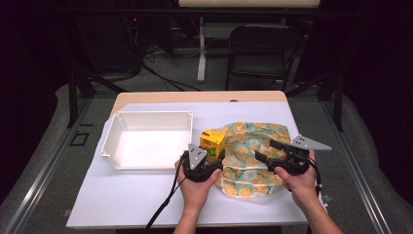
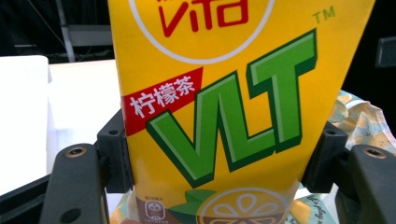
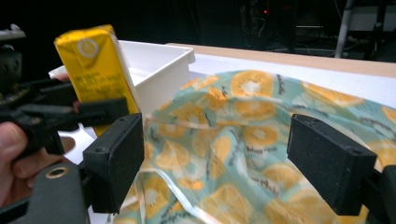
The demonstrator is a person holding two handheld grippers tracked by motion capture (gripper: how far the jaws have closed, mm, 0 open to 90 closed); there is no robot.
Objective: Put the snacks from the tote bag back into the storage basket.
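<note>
— Across the middle of the high view, what does the work sit on?

— On a pale white sheet [image 1: 146, 195] laid over a wooden table [image 1: 195, 96], whose bare strip shows along the far edge. Grey floor lies on both sides. Toward the top of the frame the room is dark, with a black folding chair [image 1: 260, 48], a white table leg and loose cables.

— And on the sheet?

— A shallow white tray [image 1: 146, 118] sits left of centre. A fruit-print bag [image 1: 248, 146], teal with orange slices, lies crumpled right of centre.

— Where is the carton?

— The yellow lemon-tea carton [image 1: 213, 140] is at the centre of the high view, between the tray's right wall and the bag's left edge. The left gripper [image 1: 207, 157] clamps it across its width; in the left gripper view both black pads press on the carton's [image 2: 219, 102] sides.

— Which way does it point?

— It stands close to upright, long axis rising, top end up. Its printed face turns toward the left gripper's camera. In the right gripper view the carton [image 3: 95, 70] leans slightly, at the upper left of the frame.

— The right gripper?

— The right gripper [image 1: 272, 152] hangs over the bag, jaws apart. In its own view the cloth [image 3: 224, 154] bulges between the pads without being pinched.
</note>
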